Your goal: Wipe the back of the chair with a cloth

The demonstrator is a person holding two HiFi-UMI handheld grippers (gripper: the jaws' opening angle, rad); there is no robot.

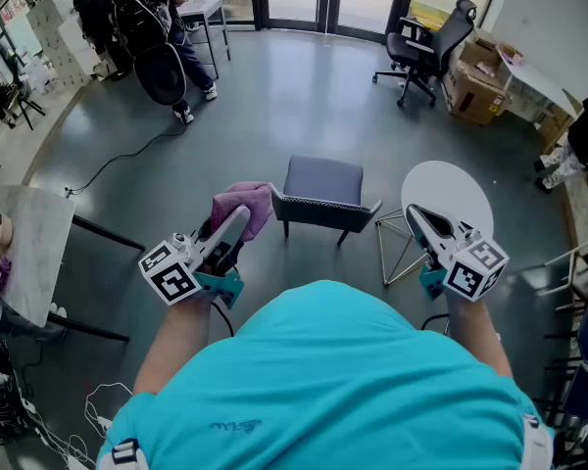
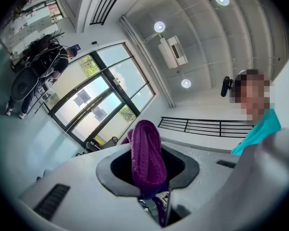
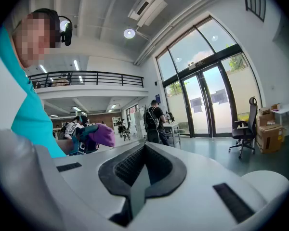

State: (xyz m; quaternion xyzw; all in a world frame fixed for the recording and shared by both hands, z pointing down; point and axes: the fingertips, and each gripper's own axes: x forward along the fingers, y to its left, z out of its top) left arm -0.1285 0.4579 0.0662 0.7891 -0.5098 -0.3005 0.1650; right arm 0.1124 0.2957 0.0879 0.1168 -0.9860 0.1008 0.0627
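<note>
A: Entry, head view. Left gripper (image 1: pixel 237 221) is clamped on the purple cloth (image 1: pixel 245 207). Its own view shows the cloth (image 2: pixel 147 158) bunched and pinched between the jaws, with a fold standing up past the tips. Right gripper (image 1: pixel 418 215) has its jaws together with nothing between them, confirmed in its own view (image 3: pixel 138 179).

B: Chair position?

A: Chair (image 1: pixel 323 179) at 12 o'clock, dead ahead. The chair back (image 1: pixel 320 207) is the nearest edge and the seat lies beyond it. The cloth sits at the 9 o'clock end of that back, level with the top edge. Touching or just beside: cannot tell. Round table (image 1: pixel 451 192) is at 3 o'clock of the chair, apart from it.

B: Judgement on the step?

A: The wipe looks about to begin, or is at its first stroke. To do it well:
- Press the loose fold flat onto the back, not the jaw tips, so fabric rubs rather than plastic.
- Sweep from 9 toward 3 o'clock along the top, then make lower overlapping passes.
- Keep the grip tight, since a bunched cloth may drag out.

B: Right gripper's role?

A: Free. It could steady the chair at its 3 o'clock corner if it slides on the smooth floor (image 1: pixel 274 116).
</note>
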